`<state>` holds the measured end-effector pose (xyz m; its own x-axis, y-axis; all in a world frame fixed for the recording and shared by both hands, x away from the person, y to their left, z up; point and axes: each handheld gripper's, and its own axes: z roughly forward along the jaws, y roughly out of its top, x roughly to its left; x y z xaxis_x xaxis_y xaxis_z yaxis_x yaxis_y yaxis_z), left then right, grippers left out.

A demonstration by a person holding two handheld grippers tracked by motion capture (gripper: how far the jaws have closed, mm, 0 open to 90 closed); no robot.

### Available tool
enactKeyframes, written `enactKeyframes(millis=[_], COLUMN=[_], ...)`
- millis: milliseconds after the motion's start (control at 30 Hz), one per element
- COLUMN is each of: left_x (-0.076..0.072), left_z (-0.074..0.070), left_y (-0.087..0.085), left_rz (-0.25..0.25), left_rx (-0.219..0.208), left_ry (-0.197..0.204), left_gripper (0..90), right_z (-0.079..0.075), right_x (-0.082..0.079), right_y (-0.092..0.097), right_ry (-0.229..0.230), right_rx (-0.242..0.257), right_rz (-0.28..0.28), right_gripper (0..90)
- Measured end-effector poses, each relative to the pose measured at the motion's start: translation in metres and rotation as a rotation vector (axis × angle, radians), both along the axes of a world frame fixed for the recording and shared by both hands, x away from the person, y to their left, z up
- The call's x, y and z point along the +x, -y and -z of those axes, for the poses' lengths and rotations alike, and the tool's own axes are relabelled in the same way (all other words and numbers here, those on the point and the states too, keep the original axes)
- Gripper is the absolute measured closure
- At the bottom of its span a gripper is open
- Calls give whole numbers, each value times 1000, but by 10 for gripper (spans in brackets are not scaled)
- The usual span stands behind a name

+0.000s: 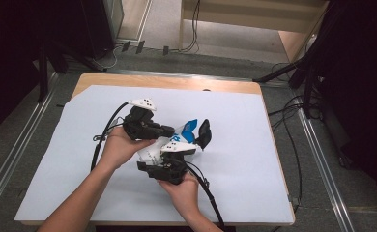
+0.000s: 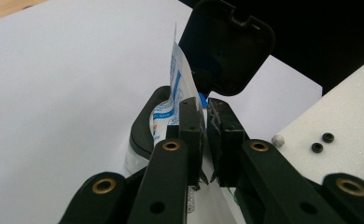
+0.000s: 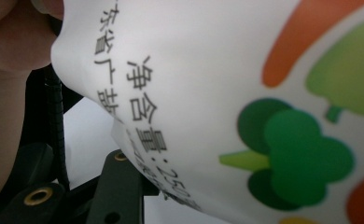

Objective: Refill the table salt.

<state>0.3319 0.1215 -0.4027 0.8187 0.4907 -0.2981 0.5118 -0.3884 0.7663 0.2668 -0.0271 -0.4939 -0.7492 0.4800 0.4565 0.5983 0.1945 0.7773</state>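
two forearms enter from the near edge of the high view, one hand on each gripper.

item 1, right gripper (image 1: pixel 169 166): nearest. its jaws stand part-way apart with the lower body of a white pouch (image 3: pixel 227 93) close against them; whether the pads actually press on it cannot be told. printed vegetables and black characters sit right in front of its camera.

item 2, left gripper (image 2: pixel 204 135): just beyond and beside the right one. jaws nearly together, pinching a thin white-and-blue flap at the pouch's upper end (image 2: pixel 176 79). count of pouches: one, held off the table between the two grippers.

item 3, black hinged cap (image 2: pixel 227 46): one, flipped up, just past the left gripper's jaw tips, above a black collar on the pouch.

item 4, white sheet (image 1: pixel 254 145) over the wooden table (image 1: pixel 167 81): one of each, beneath and beyond both grippers.

step in hand, by judgement: opening the pouch, cap already lifted and the inner seal or flap gripped. next move likely calls for a steady pull by the left gripper away from the right, while the right one braces the body so nothing spills.
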Motion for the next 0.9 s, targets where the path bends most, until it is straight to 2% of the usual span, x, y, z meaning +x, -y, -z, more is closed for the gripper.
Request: enactKeyframes(millis=[600,800,900], left_x=[-2,-5,-5], left_z=[-1,-1,-1], left_y=[0,0,1], left_rz=[9,16,15], left_rx=[6,22,40], left_ry=[-12,-22,-16], left_gripper=[811,785,807], right_z=[2,2,1], right_x=[-1,-1,-1], right_y=[-1,-1,0], right_ry=[13,15,8], right_rx=[-19,-23,-10], right_rz=[2,2,2], right_gripper=[600,601,601])
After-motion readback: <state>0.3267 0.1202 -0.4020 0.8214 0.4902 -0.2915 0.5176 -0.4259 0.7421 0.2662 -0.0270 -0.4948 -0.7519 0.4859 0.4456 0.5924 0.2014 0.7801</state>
